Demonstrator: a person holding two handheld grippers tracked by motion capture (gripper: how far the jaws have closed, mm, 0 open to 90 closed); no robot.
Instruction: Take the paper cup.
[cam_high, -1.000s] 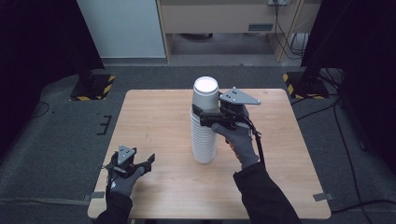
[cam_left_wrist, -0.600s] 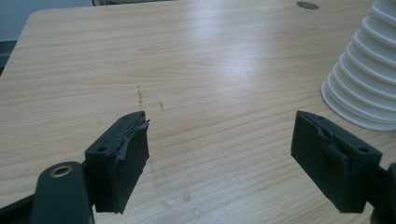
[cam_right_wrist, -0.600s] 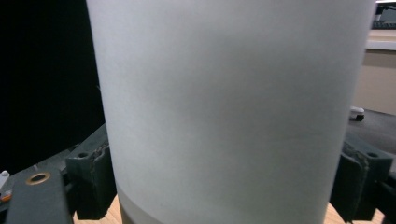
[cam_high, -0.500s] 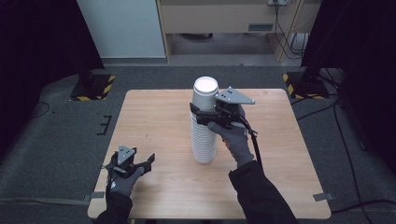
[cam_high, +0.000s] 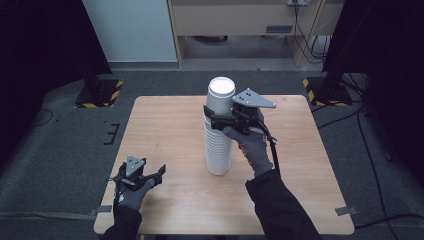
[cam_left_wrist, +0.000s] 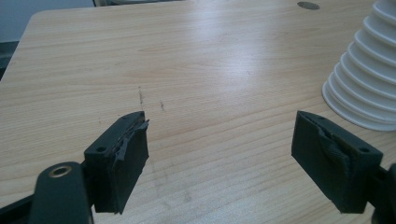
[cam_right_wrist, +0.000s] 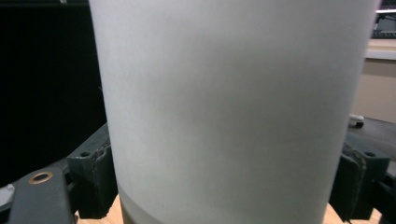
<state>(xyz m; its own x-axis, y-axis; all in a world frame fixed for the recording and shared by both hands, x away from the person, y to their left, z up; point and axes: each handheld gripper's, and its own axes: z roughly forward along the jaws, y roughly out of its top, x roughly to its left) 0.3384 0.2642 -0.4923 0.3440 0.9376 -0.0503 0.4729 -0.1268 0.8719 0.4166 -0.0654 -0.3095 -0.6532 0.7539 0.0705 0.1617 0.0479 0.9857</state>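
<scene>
I have the right gripper (cam_high: 218, 121) at the top cup (cam_high: 221, 99) of the stack (cam_high: 218, 150) mid-bench (cam_high: 165, 125), jaws set either side of its wall and seemingly clamped on it. I judge this the separating step. Next I need a straight lift toward 12 without tipping the stack. My left gripper (cam_high: 150, 175) idles at 7 o'clock, jaws spread wide.

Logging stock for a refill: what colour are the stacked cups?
White, the whole stack of cups; clearest in the high view.
</scene>
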